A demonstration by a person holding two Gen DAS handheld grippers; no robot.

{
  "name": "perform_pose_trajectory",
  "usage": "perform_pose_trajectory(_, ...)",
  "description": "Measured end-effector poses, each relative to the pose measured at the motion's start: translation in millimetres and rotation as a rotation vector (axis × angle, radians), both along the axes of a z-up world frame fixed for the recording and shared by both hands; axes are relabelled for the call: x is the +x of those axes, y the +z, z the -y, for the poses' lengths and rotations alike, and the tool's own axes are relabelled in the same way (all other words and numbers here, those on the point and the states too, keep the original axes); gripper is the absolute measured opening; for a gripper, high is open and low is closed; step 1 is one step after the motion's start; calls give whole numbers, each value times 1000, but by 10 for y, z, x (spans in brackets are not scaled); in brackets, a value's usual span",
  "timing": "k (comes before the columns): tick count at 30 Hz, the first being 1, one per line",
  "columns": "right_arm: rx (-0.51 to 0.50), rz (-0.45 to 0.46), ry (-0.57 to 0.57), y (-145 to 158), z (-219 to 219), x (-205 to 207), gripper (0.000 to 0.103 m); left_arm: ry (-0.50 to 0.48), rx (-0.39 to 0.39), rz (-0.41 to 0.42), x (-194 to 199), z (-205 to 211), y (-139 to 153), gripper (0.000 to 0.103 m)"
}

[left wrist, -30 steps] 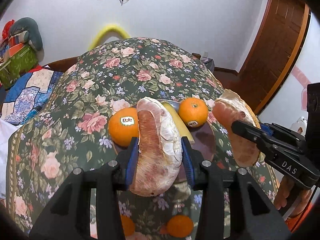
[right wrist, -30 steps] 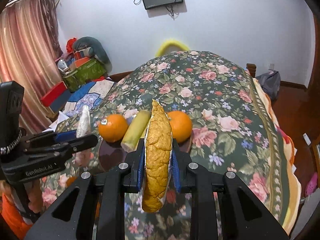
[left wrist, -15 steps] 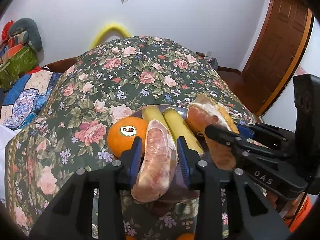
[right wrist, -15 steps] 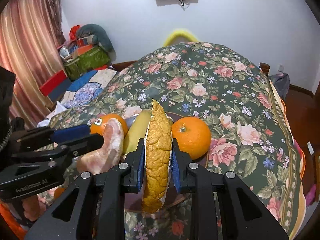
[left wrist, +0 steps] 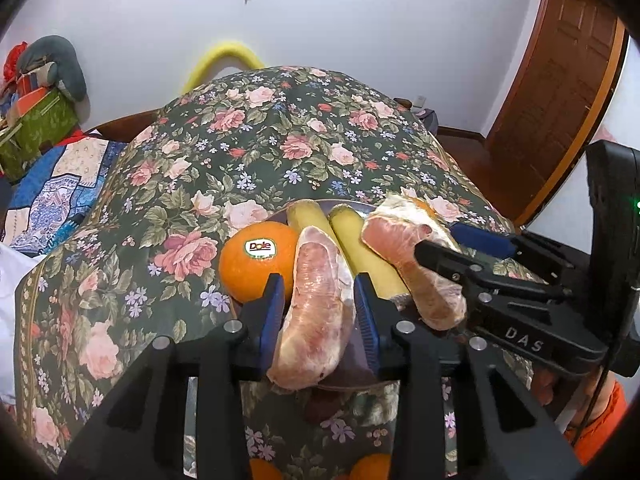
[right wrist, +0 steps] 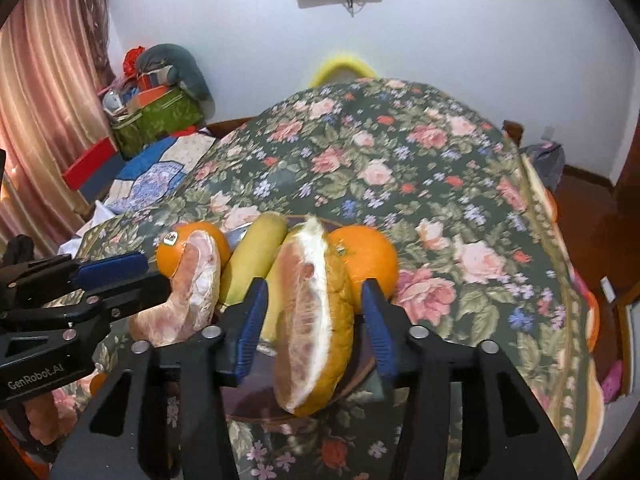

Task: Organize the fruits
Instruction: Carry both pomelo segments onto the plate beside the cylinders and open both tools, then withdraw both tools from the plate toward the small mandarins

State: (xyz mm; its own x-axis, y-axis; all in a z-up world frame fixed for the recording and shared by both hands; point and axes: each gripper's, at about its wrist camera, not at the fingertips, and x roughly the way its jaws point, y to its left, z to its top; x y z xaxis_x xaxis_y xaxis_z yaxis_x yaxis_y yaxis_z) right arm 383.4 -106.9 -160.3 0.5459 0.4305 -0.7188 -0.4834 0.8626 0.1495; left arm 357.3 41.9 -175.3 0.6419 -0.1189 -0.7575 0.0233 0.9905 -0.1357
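Pomelo wedges are seen over the dark plate: the rind-backed wedge stands lengthwise, loose between the opening right gripper, while the peeled segment is pinched lengthwise by the left gripper.

Readable text, three spots:
- "Dole" on an oval sticker on the orange at the left of the fruit pile.
- "DAS" in pale letters on the black body of the right tongs, seen from the left wrist view.
- "GenRobot.AI" on the black body of the left tongs, near left in the right wrist view.

The sticker on that orange in the right wrist view is too small to read.
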Motion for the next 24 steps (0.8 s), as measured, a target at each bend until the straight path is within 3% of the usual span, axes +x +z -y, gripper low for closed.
perform_pose_trajectory(10, 12, 43, 2, 274, 131, -344, 49, 26, 5, 17, -296, -31, 206, 44)
perform_pose_trajectory(24, 49, 84, 23, 595, 146, -1065, 50, 71, 30, 65, -1123, -197, 545, 57)
